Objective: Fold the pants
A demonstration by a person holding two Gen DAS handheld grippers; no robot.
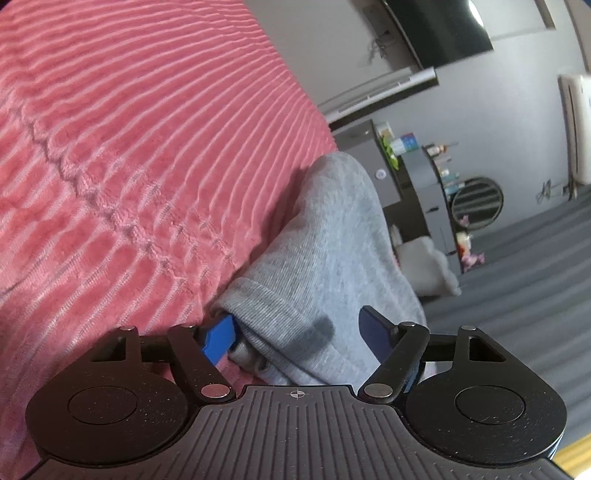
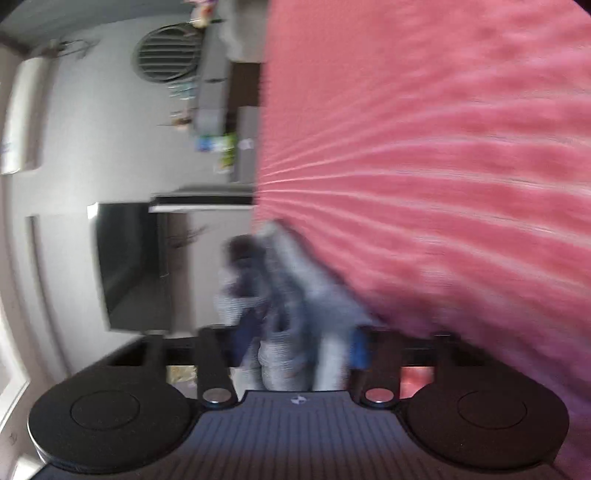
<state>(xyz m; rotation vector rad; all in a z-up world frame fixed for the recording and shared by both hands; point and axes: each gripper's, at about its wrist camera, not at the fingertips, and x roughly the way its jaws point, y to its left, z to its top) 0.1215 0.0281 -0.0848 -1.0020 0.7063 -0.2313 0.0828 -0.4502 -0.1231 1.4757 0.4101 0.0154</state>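
Observation:
Grey pants (image 1: pixel 332 229) lie along the edge of a pink ribbed blanket (image 1: pixel 147 147). Their ribbed band end sits between the blue pads of my left gripper (image 1: pixel 295 334), whose jaws stand wide and do not squeeze the cloth. The right wrist view is blurred. There a bunch of the grey pants (image 2: pixel 295 288) fills the narrow gap of my right gripper (image 2: pixel 301 343), with both blue pads against the cloth, beside the pink blanket (image 2: pixel 443 184).
Past the blanket's edge lies a grey floor (image 1: pixel 517 277) with a white soft thing (image 1: pixel 428 266) on it. A dark shelf unit (image 1: pixel 424 184) holding small items and a wall-mounted dark screen (image 1: pixel 436 29) stand beyond. The same dark screen (image 2: pixel 129 266) shows in the right wrist view.

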